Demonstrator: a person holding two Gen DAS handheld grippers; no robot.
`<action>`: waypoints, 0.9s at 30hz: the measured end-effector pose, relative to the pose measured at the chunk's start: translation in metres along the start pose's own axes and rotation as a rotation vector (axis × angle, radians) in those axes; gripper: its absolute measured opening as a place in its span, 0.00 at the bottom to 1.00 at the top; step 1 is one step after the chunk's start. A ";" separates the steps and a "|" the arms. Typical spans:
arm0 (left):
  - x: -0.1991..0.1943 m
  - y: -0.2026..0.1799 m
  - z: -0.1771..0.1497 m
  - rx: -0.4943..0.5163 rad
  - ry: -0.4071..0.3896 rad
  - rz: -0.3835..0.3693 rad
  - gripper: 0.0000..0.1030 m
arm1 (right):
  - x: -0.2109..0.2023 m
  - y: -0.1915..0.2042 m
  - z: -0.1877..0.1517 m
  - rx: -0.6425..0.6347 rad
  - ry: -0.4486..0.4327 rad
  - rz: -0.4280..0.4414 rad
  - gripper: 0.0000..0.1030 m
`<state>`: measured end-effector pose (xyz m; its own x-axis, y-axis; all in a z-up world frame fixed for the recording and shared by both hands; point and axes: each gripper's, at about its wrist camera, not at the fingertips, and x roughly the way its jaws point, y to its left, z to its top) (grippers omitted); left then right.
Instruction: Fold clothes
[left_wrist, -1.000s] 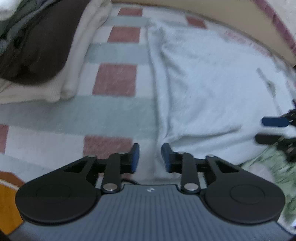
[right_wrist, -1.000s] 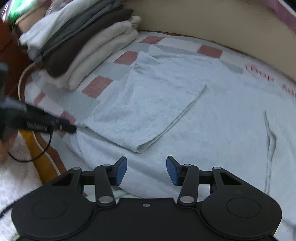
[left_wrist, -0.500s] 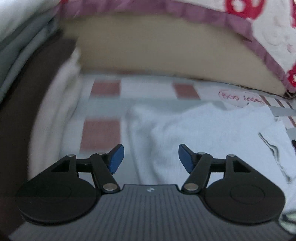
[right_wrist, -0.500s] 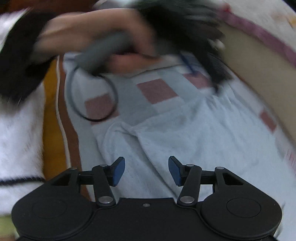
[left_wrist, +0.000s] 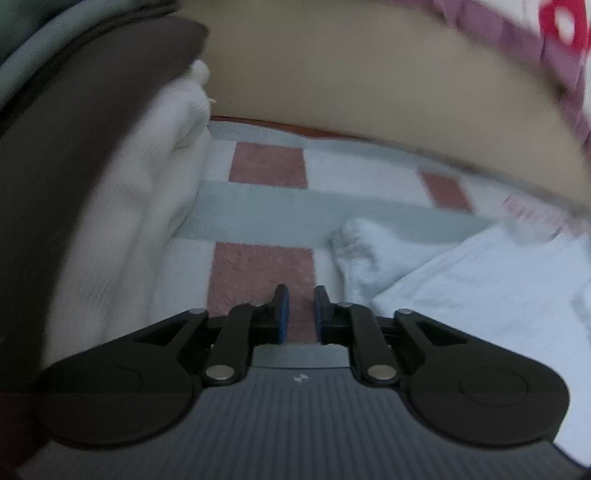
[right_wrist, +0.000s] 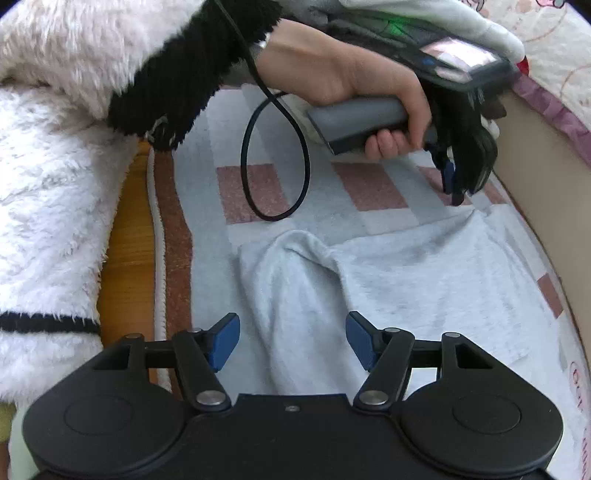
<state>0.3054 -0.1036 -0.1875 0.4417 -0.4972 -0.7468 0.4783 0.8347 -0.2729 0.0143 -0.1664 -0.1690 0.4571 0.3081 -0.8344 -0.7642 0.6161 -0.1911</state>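
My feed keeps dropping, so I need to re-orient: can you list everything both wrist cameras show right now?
Pale blue fleece garment: one, spread on the blanket, one corner bunched beside the left gripper.
Checked blanket, red and grey-green squares: one, under everything.
Stack of folded clothes, cream, brown and grey: one, left edge of left view.
Beige padded edge: one, along the far side.
Black cable: one, looping from the handle.
Fluffy white sleeve: one, left side.
Person's hand: one, gripping the grey handle.
Left gripper: closing, nothing between its jaws.
Right gripper: opening, above the garment.
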 end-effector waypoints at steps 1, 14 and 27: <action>-0.002 0.001 0.000 -0.014 0.016 -0.031 0.15 | 0.001 0.002 0.001 -0.005 -0.005 0.000 0.67; -0.011 0.003 -0.013 -0.139 0.078 -0.149 0.40 | 0.026 0.025 0.026 -0.055 -0.040 -0.203 0.87; -0.012 0.004 -0.013 -0.175 0.092 -0.192 0.42 | 0.029 -0.029 0.028 0.287 -0.061 -0.054 0.17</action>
<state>0.2923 -0.0911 -0.1870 0.2810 -0.6333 -0.7210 0.4048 0.7594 -0.5093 0.0622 -0.1554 -0.1729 0.5264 0.3071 -0.7929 -0.5821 0.8098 -0.0728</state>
